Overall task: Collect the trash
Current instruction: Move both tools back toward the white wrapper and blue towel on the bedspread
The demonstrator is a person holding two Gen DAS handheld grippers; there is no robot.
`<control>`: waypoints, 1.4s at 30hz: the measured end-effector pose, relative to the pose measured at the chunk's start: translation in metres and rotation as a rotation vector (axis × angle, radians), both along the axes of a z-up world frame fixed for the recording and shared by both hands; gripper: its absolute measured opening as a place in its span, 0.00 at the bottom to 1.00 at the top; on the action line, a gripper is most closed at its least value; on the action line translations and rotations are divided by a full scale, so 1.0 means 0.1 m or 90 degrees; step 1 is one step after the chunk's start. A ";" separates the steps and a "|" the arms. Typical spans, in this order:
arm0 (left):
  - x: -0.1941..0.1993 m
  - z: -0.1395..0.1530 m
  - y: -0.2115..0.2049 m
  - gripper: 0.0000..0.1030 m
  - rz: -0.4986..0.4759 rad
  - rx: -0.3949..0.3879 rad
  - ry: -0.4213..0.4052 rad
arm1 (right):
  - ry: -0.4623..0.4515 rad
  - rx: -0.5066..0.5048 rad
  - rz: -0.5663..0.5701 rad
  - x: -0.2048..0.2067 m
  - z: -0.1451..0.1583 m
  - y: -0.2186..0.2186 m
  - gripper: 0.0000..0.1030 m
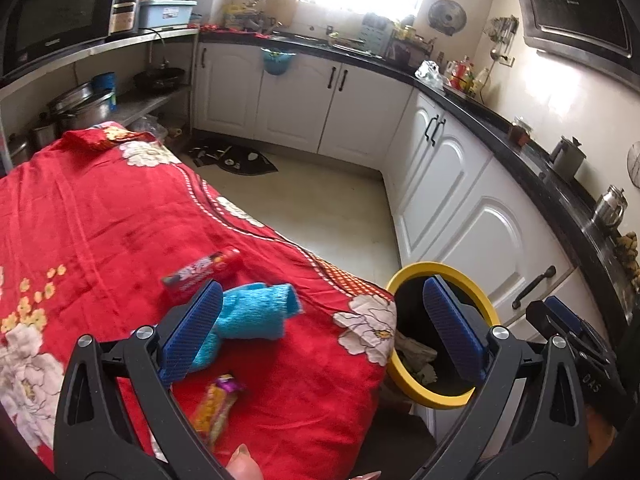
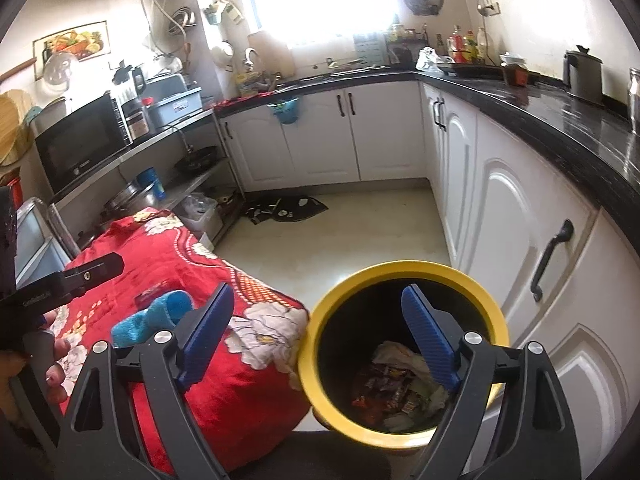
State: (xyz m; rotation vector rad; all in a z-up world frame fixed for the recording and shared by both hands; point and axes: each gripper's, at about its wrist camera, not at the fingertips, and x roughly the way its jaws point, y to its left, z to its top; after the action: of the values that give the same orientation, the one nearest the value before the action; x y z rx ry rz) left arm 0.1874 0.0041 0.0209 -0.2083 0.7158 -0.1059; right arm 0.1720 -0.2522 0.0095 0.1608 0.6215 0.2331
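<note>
**Both grippers empty, three pieces left on the red cloth**

The right gripper (image 2: 316, 336) hung over the yellow-rimmed black waste bin (image 2: 404, 446), jaws spread wide and nothing between them. Down inside the bin sat crumpled wrappers and paper (image 2: 394, 392), so part of the job looked done. The left gripper (image 1: 320, 330) was also spread and empty, poised above the red floral cloth (image 1: 100, 216) that covers the table.

On that cloth, near the edge closest to the bin, lay the crumpled blue cloth-like wad (image 1: 256, 314). Just beyond it, further from the person, sat a small red printed packet (image 1: 202, 274). Nearer the person's edge lay a yellow and orange snack wrapper with a purple end (image 1: 218, 410).

The next pick was probably the blue wad, since it sat closest to the left jaws. To do it well, the left gripper needed to drop low with one pad on each side of the wad, pressing into the soft cloth only lightly so the cover did not bunch up into the grip. The flat wrapper would be harder; a shallow angle and a pinch at its raised purple end looked the safer bet. The bin stood just beside the table's corner, touching or nearly touching the hanging cloth, so the carry was short.
</note>
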 end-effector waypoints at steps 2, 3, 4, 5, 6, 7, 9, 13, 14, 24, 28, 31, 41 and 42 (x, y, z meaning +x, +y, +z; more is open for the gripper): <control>-0.03 0.02 0.06 0.90 0.008 0.001 -0.003 | -0.003 -0.002 0.008 -0.01 0.02 0.07 0.81; -0.04 0.02 0.08 0.90 0.011 0.002 -0.004 | -0.003 -0.003 0.014 -0.01 0.03 0.11 0.81; -0.05 0.03 0.12 0.90 0.016 0.002 -0.006 | -0.004 -0.003 0.019 -0.01 0.04 0.14 0.81; -0.07 0.03 0.14 0.90 0.019 0.002 -0.007 | -0.004 -0.004 0.024 -0.01 0.04 0.18 0.81; -0.08 0.03 0.18 0.90 0.022 0.002 -0.007 | -0.005 -0.005 0.029 -0.01 0.05 0.23 0.81; -0.09 0.03 0.21 0.90 0.025 0.001 -0.008 | -0.006 -0.006 0.034 -0.01 0.06 0.26 0.81; -0.13 0.03 0.28 0.90 0.034 0.001 -0.009 | -0.007 -0.008 0.043 -0.01 0.06 0.32 0.81; -0.20 0.02 0.47 0.90 0.057 -0.002 -0.010 | -0.007 -0.013 0.066 -0.02 0.07 0.49 0.81; -0.21 0.02 0.50 0.90 0.061 -0.002 -0.010 | -0.007 -0.013 0.070 -0.02 0.08 0.53 0.81; -0.40 -0.02 0.90 0.90 0.101 -0.007 -0.004 | -0.007 -0.024 0.123 -0.04 0.08 0.91 0.81; -0.47 -0.07 1.00 0.90 0.109 -0.007 0.005 | -0.005 -0.033 0.144 -0.02 0.07 1.04 0.81; -0.51 -0.11 1.07 0.90 0.113 -0.008 0.013 | 0.001 -0.033 0.159 0.01 0.04 1.13 0.81; -0.59 -0.38 1.26 0.89 0.109 -0.045 0.069 | 0.032 -0.038 0.199 0.19 -0.11 1.43 0.81; -0.59 -0.43 1.27 0.88 0.105 -0.049 0.078 | 0.037 -0.041 0.203 0.22 -0.14 1.46 0.81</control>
State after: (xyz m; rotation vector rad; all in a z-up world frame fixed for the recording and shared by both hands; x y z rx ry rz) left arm 0.1286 0.1310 -0.0216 -0.3492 0.8141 0.0366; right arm 0.1943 -0.1057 -0.0047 0.0056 0.7109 0.5163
